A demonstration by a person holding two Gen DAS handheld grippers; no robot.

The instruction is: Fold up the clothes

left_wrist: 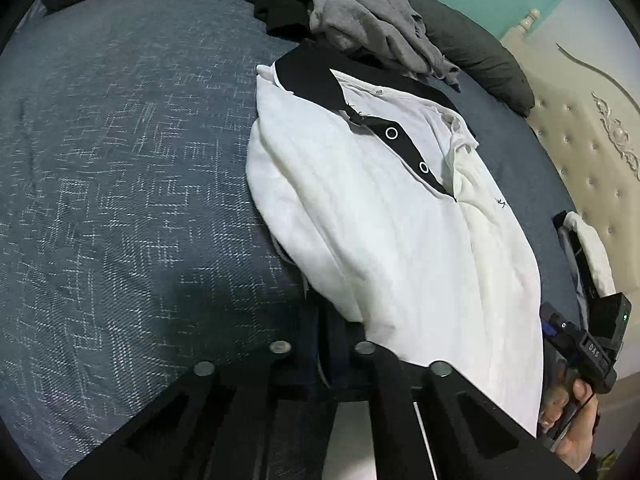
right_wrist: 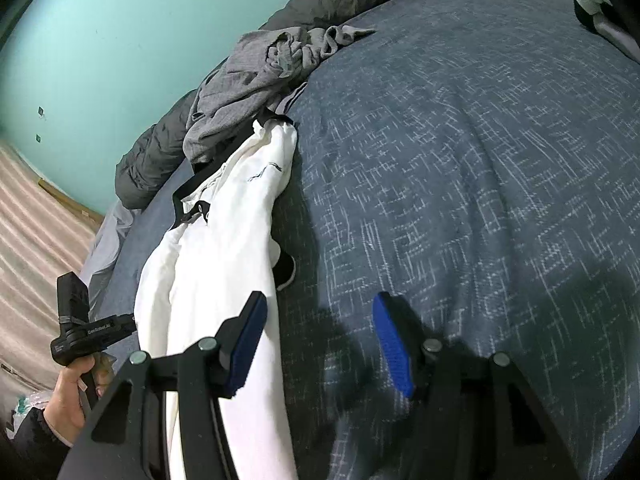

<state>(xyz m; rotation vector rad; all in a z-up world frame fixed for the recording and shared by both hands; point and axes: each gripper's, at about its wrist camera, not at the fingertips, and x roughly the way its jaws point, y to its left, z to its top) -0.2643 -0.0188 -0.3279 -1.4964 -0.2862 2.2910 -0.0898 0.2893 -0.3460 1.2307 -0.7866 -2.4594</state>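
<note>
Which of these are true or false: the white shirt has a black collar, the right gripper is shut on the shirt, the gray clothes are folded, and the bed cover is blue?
1. The white shirt has a black collar. True.
2. The right gripper is shut on the shirt. False: it is open, with only bed cover between its pads.
3. The gray clothes are neatly folded. False: they lie crumpled in a heap beyond the shirt's collar.
4. The bed cover is blue with pale flecks. True.
</note>
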